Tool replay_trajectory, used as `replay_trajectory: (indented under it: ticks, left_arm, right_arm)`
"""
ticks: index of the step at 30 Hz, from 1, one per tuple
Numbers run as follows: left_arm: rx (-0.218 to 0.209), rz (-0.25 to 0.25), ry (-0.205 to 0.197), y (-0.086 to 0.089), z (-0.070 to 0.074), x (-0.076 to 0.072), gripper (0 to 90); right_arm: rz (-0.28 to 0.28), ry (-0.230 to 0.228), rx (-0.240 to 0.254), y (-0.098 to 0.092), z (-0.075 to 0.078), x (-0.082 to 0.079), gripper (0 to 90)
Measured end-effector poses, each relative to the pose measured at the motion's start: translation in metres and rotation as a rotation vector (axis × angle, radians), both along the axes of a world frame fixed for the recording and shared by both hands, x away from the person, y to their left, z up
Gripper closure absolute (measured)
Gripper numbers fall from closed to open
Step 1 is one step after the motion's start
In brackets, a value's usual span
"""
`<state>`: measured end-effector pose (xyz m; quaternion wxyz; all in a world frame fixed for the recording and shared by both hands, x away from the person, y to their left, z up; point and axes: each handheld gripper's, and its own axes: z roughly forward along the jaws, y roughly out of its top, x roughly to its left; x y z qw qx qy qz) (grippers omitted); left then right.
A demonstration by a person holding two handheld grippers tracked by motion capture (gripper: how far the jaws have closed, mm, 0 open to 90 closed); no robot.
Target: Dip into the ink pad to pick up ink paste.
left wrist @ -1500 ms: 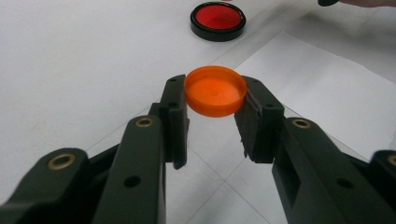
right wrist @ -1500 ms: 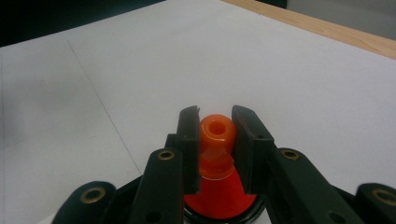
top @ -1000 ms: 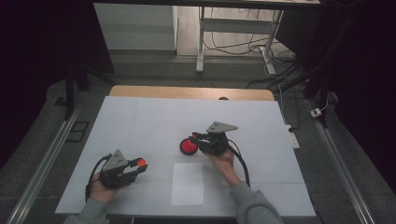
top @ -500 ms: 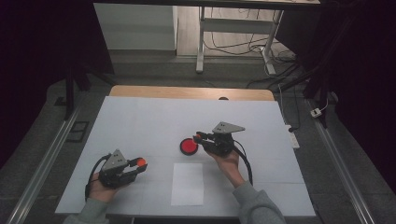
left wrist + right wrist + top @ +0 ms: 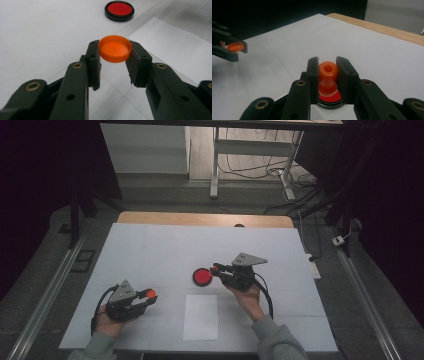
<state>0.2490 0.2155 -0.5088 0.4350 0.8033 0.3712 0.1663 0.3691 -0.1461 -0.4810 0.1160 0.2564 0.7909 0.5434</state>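
Orange pieces — one cap (image 5: 115, 48), one nozzle (image 5: 328, 70) — one red-lined dish (image 5: 202, 277).

Your right gripper (image 5: 216, 268), clamped on the small orange plastic nozzle-shaped piece (image 5: 328, 72), has drifted a little to the right across the white table and lifted slightly. Its tips lay over the round red disc with the black rim (image 5: 202, 277) a second ago; now they sit at the disc's right edge, leaving more of the red face uncovered in the high view.
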Motion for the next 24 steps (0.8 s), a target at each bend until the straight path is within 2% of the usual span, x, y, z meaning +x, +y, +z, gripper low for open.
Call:
replay_trajectory:
  ticks: [11, 24]
  left_arm:
    - [0.002, -0.002, 0.002, 0.0, 0.0, 0.0, 64.8]
    - [-0.002, 0.004, 0.002, 0.001, 0.0, 0.0, 64.8]
  right_arm:
    - [0.009, 0.008, 0.012, -0.01, 0.002, -0.01, 72.2]
    - [0.026, 0.007, 0.002, -0.014, 0.001, -0.019, 72.2]
